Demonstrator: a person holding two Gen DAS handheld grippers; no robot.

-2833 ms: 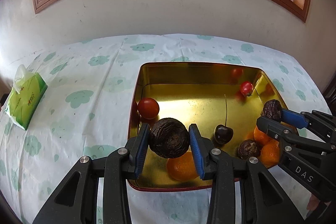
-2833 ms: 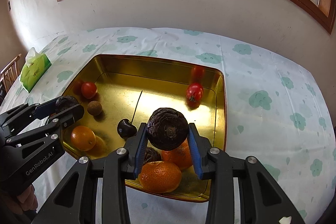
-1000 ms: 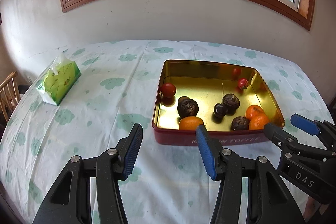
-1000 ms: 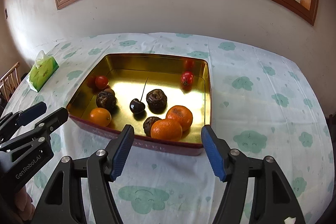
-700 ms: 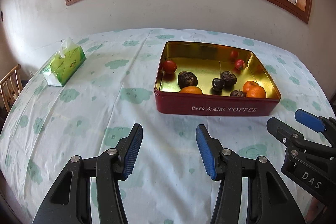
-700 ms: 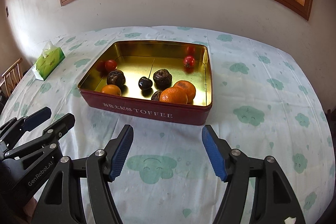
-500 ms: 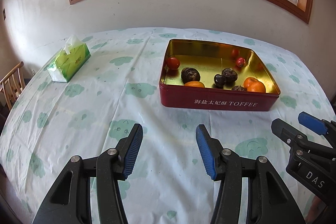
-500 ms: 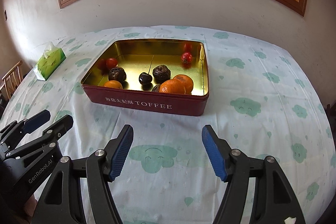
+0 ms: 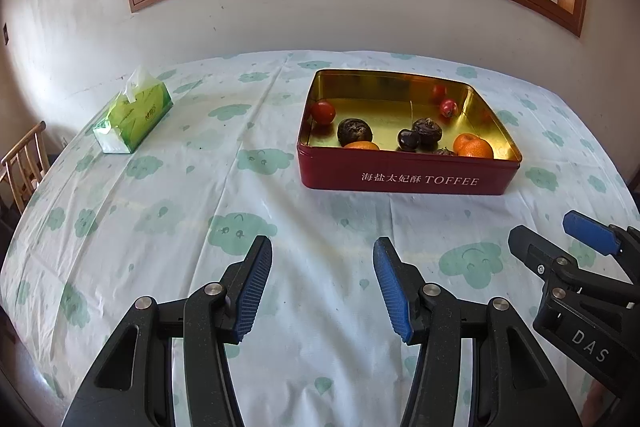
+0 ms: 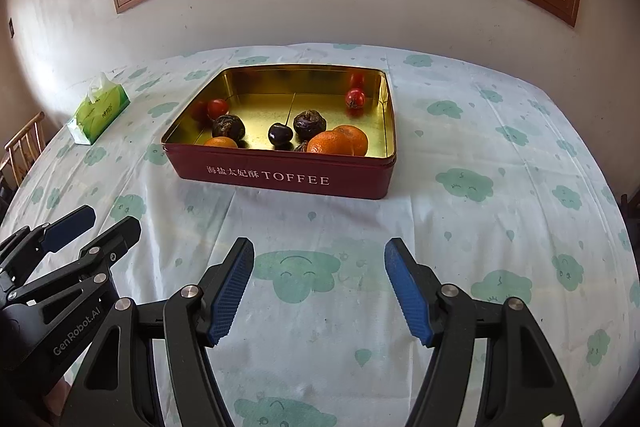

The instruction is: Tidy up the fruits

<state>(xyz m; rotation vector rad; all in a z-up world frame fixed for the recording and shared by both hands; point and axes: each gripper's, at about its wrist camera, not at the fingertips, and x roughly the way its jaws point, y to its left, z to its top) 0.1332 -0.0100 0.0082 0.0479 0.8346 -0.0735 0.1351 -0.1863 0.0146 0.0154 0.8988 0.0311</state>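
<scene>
A red toffee tin [image 9: 408, 179] [image 10: 280, 179] with a gold inside stands on the table. It holds two red tomatoes [image 9: 323, 112] [image 10: 355, 98], oranges [image 9: 474, 145] [image 10: 332, 143], a dark cherry [image 9: 408, 139] [image 10: 280, 135] and wrinkled dark passion fruits [image 9: 354, 131] [image 10: 309, 124]. My left gripper [image 9: 322, 287] [image 10: 92, 227] is open and empty over the cloth, well in front of the tin. My right gripper [image 10: 320, 287] [image 9: 552, 239] is open and empty, beside the left one.
A green tissue pack [image 9: 134, 115] [image 10: 98, 111] lies at the far left of the table. A wooden chair [image 9: 22, 163] stands past the left edge. A white wall with a wood-framed window rises behind the table. The cloth [image 10: 500, 227] has green cloud prints.
Both grippers let go of the passion fruits in the tin, opened, and drew back and up from it. The tin now sits farther away in both views.
</scene>
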